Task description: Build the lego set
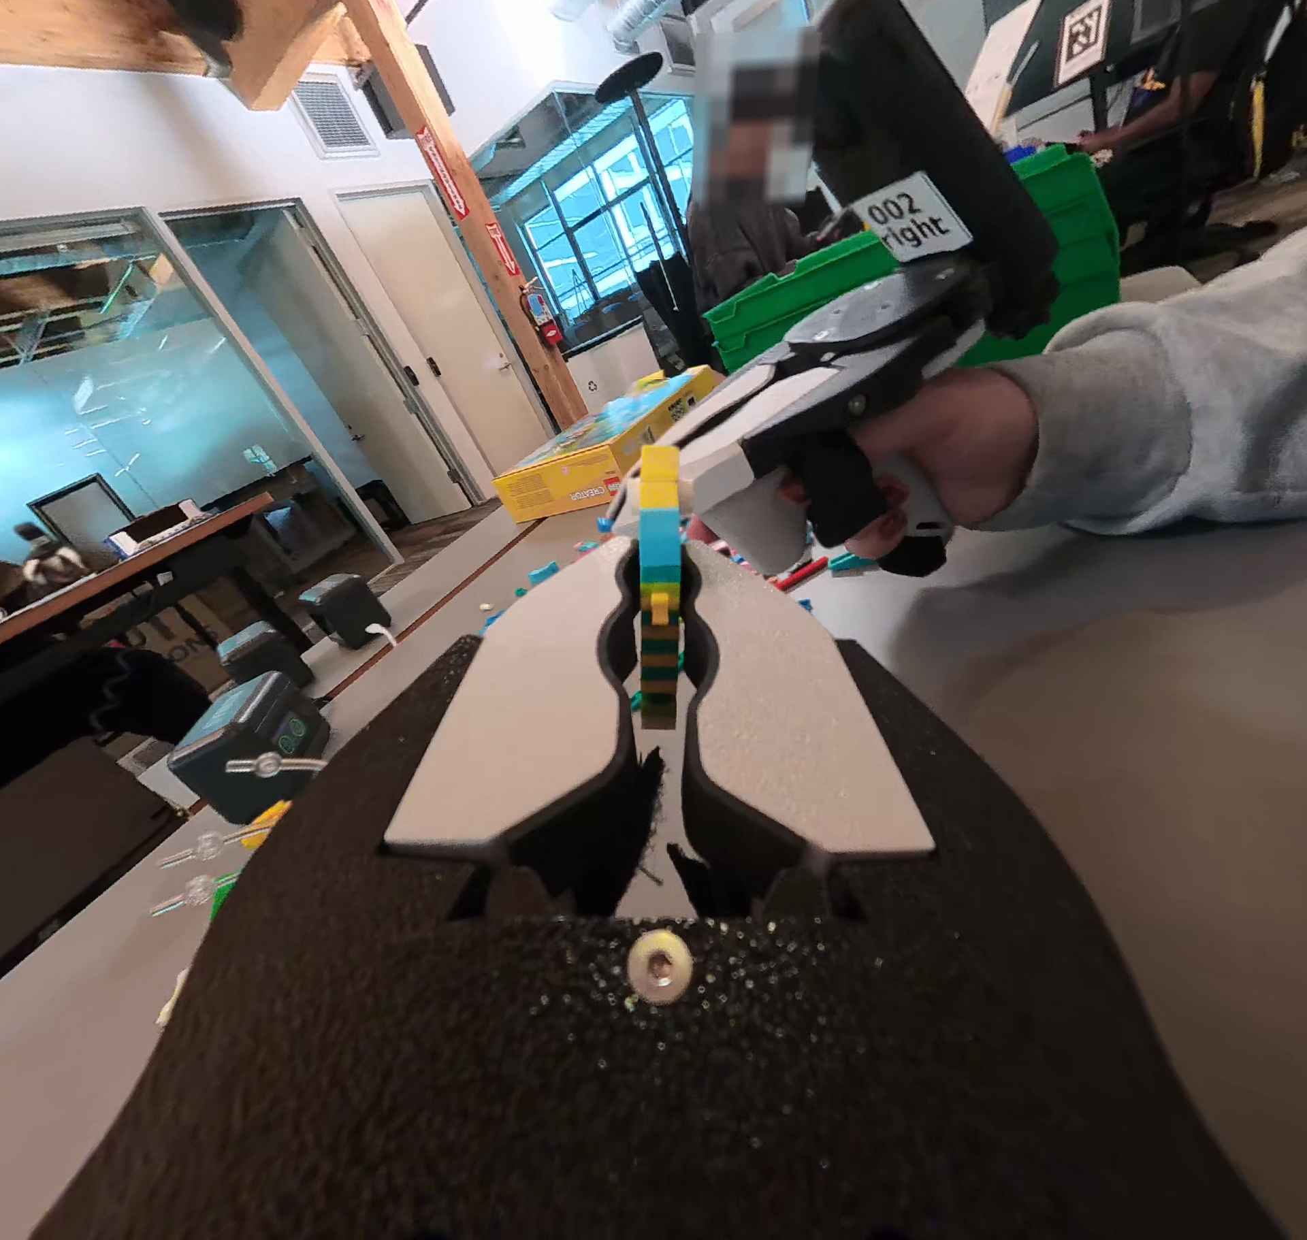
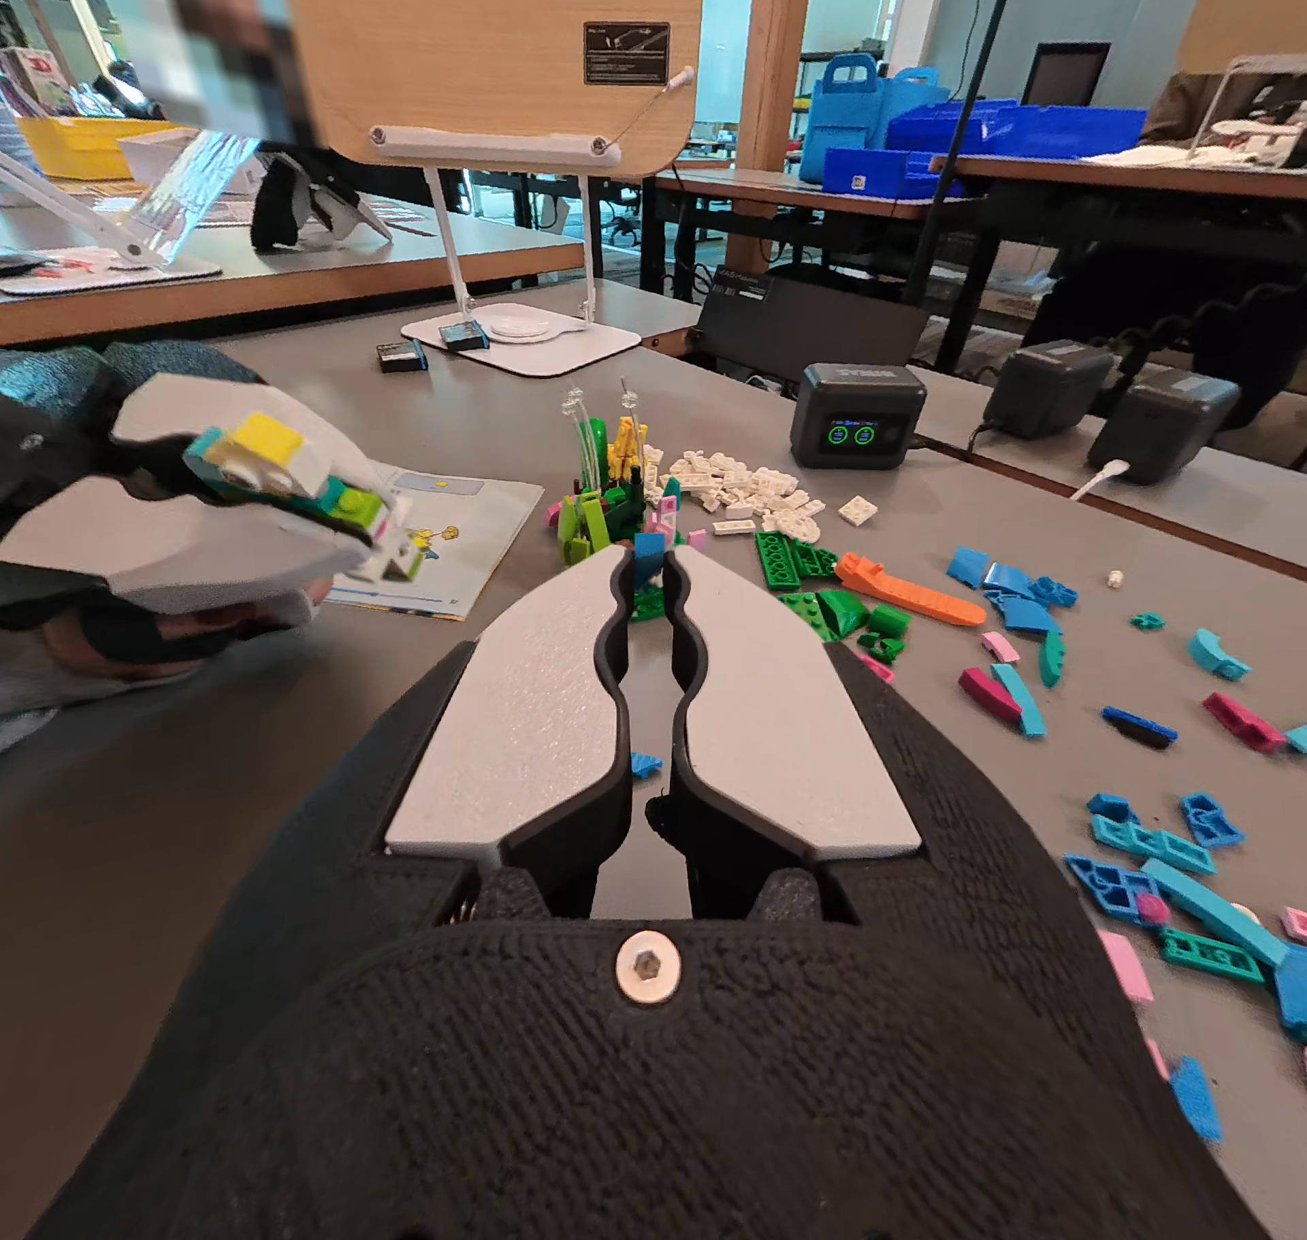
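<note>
In the left wrist view my left gripper (image 1: 658, 559) is shut on a narrow Lego assembly (image 1: 659, 520) of yellow, light blue and green layers, held above the grey table (image 1: 1061, 676). The right gripper (image 1: 679, 485) comes in from the right, its tips close behind the assembly's top. In the right wrist view my right gripper (image 2: 649, 570) is shut on a small blue piece (image 2: 645, 555). The left gripper (image 2: 378, 527) holds the assembly (image 2: 283, 478) to its left, apart from the blue piece.
An instruction booklet (image 2: 452, 534) lies on the table. Beyond my right gripper are plant pieces (image 2: 601, 499), white bricks (image 2: 750, 492), green bricks (image 2: 799, 562) and an orange separator (image 2: 905, 591). Blue and pink pieces (image 2: 1160, 852) lie right. Power units (image 2: 856, 414), a yellow box (image 1: 601, 463). About 7 cm separates my left fingertips from my right.
</note>
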### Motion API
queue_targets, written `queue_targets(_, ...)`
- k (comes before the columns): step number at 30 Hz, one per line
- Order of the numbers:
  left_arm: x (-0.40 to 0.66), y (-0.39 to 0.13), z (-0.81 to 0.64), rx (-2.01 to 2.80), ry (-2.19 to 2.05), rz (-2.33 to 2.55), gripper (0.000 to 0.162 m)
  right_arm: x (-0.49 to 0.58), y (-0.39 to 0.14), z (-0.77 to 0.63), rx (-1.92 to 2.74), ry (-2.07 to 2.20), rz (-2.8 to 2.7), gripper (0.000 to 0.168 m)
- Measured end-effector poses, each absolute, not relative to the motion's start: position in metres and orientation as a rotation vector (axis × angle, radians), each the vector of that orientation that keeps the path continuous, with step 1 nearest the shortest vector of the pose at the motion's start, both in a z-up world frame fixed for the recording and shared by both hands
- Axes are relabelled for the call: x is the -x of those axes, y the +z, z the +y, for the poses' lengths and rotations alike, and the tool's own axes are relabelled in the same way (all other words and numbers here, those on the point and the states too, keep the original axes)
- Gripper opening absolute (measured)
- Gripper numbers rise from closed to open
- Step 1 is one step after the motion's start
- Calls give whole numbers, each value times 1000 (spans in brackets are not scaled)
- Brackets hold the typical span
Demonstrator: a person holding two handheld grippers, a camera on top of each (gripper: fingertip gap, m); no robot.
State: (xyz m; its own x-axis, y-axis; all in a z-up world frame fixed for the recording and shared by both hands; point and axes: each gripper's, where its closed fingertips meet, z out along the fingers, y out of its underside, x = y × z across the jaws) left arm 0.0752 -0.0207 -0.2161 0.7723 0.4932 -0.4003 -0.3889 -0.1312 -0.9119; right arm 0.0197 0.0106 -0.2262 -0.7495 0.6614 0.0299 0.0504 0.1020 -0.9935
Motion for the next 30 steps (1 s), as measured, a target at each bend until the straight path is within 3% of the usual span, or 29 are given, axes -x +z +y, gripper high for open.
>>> queue_targets(15, -53, -210, -37, 1427, 689, -245, 8, -9, -224, 22, 601, 1532, -1837, 6)
queue_targets(30, -63, -200, -43, 1327, 369, -236, 8, -54, -186, -25, -40, 1582, -2188, 6)
